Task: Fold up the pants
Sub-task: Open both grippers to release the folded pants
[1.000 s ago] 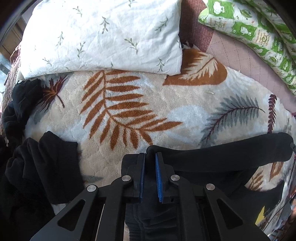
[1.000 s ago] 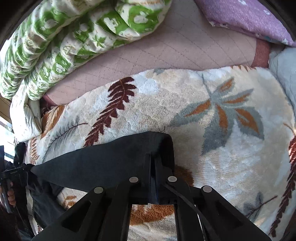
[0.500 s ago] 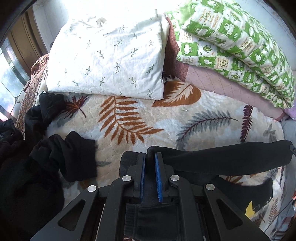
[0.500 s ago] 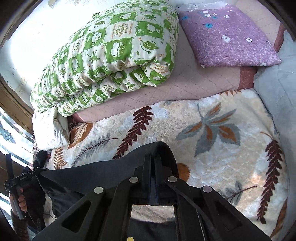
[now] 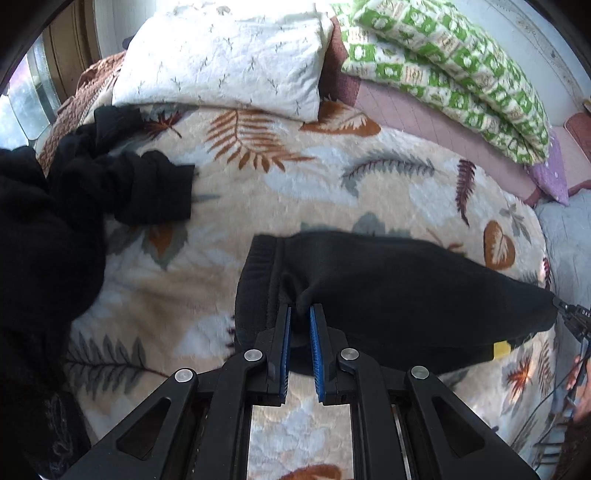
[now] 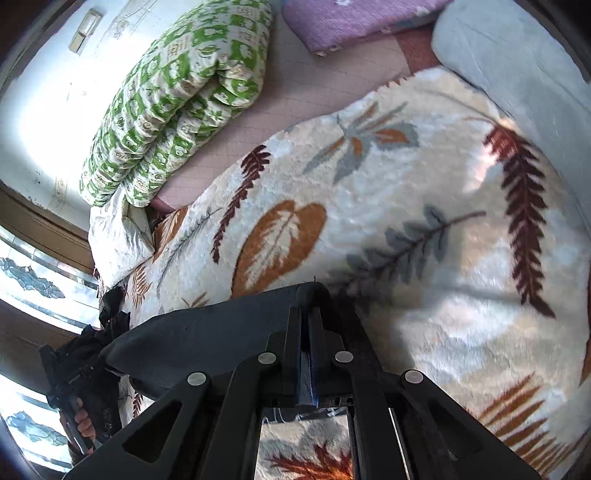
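Note:
Black pants (image 5: 399,291) hang stretched between my two grippers above a leaf-patterned blanket (image 5: 295,177). My left gripper (image 5: 300,314) is shut on the waistband end, its blue pads pinching a fold of cloth. My right gripper (image 6: 305,314) is shut on the other end of the pants (image 6: 221,332). The right gripper also shows at the far right edge of the left wrist view (image 5: 570,314). The lower part of the pants is hidden behind the gripper bodies.
A heap of other black clothes (image 5: 74,206) lies on the blanket's left side. A white pillow (image 5: 229,55), a green checked quilt (image 5: 443,74) and a purple cushion (image 6: 351,18) lie at the back. A grey cushion (image 6: 517,66) borders the right.
Both grippers have risen and pulled back from the blanket with the pants stretched between them. More of the bed and wall now shows in both views.

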